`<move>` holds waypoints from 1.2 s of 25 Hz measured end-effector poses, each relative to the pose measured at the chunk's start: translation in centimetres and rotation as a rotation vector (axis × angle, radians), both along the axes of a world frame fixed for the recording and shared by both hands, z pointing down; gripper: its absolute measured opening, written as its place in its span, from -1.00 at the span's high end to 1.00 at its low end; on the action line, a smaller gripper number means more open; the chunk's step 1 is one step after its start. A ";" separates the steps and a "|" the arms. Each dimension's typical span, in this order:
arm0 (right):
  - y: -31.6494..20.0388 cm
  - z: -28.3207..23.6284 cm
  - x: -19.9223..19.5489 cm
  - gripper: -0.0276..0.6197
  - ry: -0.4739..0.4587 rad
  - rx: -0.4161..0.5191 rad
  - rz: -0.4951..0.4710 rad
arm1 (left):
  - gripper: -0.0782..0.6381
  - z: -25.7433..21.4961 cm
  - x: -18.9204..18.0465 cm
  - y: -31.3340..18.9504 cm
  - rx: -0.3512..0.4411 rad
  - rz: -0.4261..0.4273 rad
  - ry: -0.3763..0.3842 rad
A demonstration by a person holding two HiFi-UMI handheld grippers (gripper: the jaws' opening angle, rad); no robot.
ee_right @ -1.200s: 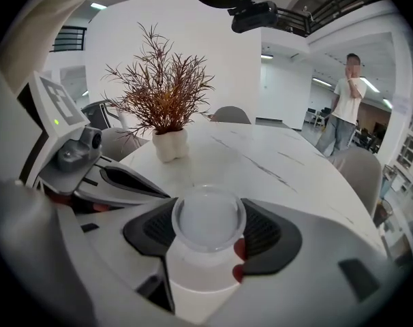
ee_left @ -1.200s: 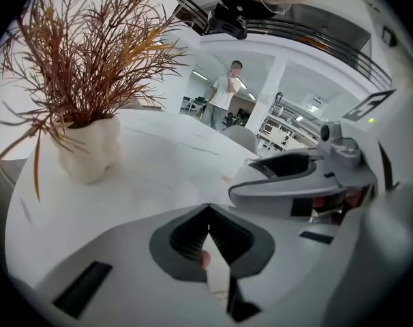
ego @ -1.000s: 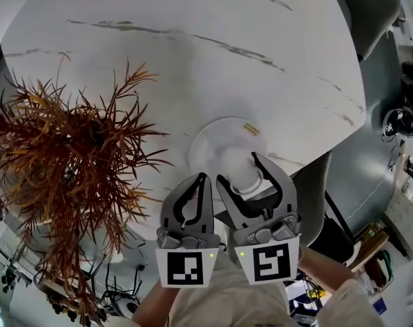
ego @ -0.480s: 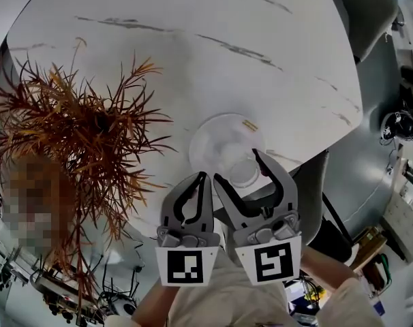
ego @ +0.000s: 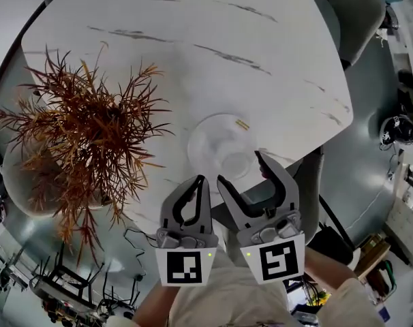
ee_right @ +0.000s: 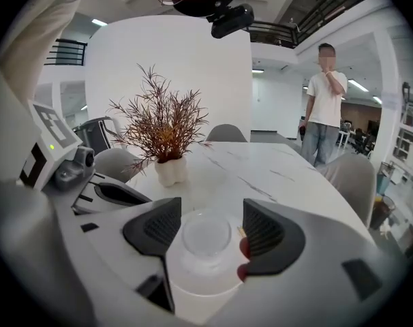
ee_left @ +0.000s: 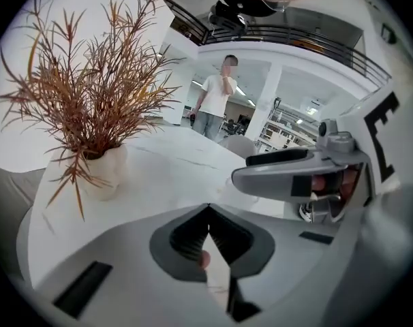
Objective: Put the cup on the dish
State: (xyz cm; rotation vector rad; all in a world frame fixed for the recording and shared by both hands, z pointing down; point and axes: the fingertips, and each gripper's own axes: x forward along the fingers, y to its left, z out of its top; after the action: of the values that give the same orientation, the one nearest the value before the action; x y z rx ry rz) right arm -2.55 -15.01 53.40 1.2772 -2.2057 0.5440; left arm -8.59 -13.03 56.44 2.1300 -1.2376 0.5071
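One plant (ego: 84, 135), russet and dry, in a white vase (ee_left: 103, 172), stands left on the white marble table (ego: 213, 26). Left gripper (ego: 198, 180): jaws closed tip to tip, nothing between them, over the near table edge. One cup (ego: 238, 165): small, clear, round, upright on one clear round dish (ego: 210, 131), toward its near rim. Right gripper (ego: 240, 167): jaws wide apart, one on each side of the cup, with a gap on both sides and no contact.
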 end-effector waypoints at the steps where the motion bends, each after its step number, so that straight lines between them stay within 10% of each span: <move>1: 0.0 -0.3 0.2 0.07 0.000 0.008 0.006 | 0.76 -0.3 0.0 0.1 0.002 0.001 -0.001; 30: 6.5 -13.4 3.3 0.26 -0.033 0.210 0.001 | 0.76 -13.6 2.3 5.3 0.169 -0.005 -0.013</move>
State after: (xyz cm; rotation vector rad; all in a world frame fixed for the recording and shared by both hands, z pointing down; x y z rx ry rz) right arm 0.75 -8.51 39.99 1.3834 -2.3396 0.3426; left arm -6.30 -7.76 42.80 2.2655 -1.3338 0.4277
